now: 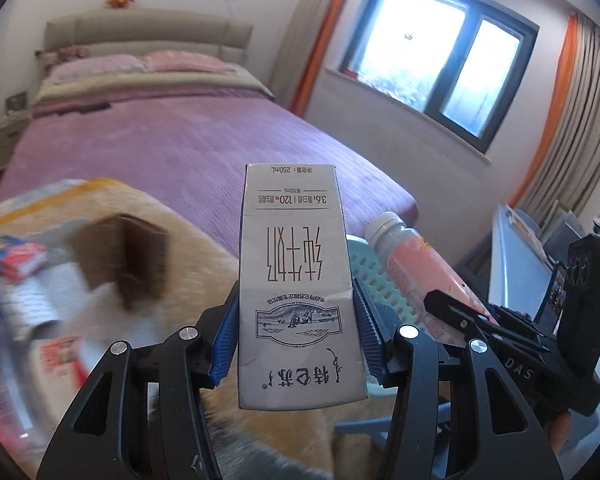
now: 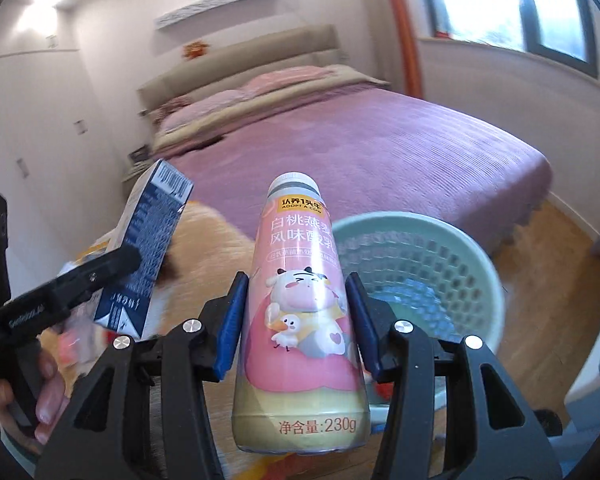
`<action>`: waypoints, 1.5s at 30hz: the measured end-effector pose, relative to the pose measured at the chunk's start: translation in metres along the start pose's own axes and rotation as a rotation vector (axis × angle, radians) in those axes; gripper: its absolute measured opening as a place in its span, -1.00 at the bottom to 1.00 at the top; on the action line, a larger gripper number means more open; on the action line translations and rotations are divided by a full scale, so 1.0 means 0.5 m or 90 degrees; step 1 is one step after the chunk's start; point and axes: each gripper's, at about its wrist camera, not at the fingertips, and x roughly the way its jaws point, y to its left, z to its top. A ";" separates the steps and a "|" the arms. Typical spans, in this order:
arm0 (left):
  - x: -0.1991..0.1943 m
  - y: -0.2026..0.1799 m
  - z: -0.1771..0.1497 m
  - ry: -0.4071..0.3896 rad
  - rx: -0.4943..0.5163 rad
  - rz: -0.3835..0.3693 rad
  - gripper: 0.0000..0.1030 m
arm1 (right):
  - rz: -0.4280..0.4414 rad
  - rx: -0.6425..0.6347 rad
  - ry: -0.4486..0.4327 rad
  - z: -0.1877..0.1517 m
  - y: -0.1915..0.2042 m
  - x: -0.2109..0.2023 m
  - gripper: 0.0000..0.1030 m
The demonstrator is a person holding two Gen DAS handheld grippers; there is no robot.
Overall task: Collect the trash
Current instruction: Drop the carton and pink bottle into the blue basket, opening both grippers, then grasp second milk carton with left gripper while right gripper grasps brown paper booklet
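Observation:
My left gripper is shut on a grey milk carton, which points away from the camera with its print upside down. In the right wrist view the same carton shows its dark blue side at the left. My right gripper is shut on a pink yoghurt bottle with a white cap; that bottle is also in the left wrist view, to the right of the carton. A mint green mesh basket stands on the floor just behind and right of the bottle.
A bed with a purple cover fills the background, a window to its right. A blurred tan surface at the left carries a brown box and packets. Wooden floor lies right of the basket. A hand holds the left gripper.

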 end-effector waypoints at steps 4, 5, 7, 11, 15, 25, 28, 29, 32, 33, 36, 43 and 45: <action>0.073 -0.022 -0.003 0.029 0.009 -0.025 -0.02 | -0.036 0.043 0.015 0.001 -0.059 0.036 -0.10; 0.090 -0.028 -0.005 0.038 0.013 -0.027 -0.02 | -0.043 0.051 0.018 -0.002 -0.070 0.042 -0.10; 0.118 -0.038 -0.009 0.052 0.016 -0.031 -0.02 | -0.056 0.064 0.023 -0.001 -0.085 0.058 -0.10; 0.152 -0.052 -0.010 0.068 0.023 -0.038 0.19 | -0.083 0.089 0.033 0.003 -0.107 0.085 -0.09; 0.138 -0.049 -0.016 0.052 0.017 -0.044 0.41 | -0.089 0.089 0.042 0.002 -0.110 0.094 0.03; 0.015 -0.015 -0.033 -0.014 0.004 -0.038 0.41 | -0.012 0.021 0.008 0.002 -0.012 0.040 0.02; -0.048 0.013 -0.037 -0.046 -0.007 -0.022 0.41 | 0.017 -0.012 -0.008 0.006 0.044 0.020 0.02; -0.069 0.023 -0.036 -0.056 -0.013 -0.017 0.41 | 0.027 -0.024 -0.012 0.007 0.065 0.016 0.02; -0.133 0.064 -0.038 -0.084 -0.031 0.008 0.41 | 0.058 -0.050 -0.017 0.011 0.121 0.013 0.02; -0.157 0.082 -0.039 -0.096 -0.037 0.020 0.41 | 0.069 -0.059 -0.018 0.012 0.142 0.014 0.02; -0.225 0.134 -0.040 -0.122 -0.052 0.058 0.41 | 0.096 -0.082 -0.010 0.013 0.204 0.029 0.03; -0.334 0.270 -0.039 -0.135 -0.052 0.154 0.69 | 0.136 -0.132 0.004 0.015 0.328 0.089 0.03; -0.344 0.316 -0.044 -0.115 -0.051 0.154 0.76 | 0.134 -0.147 0.013 0.016 0.360 0.114 0.03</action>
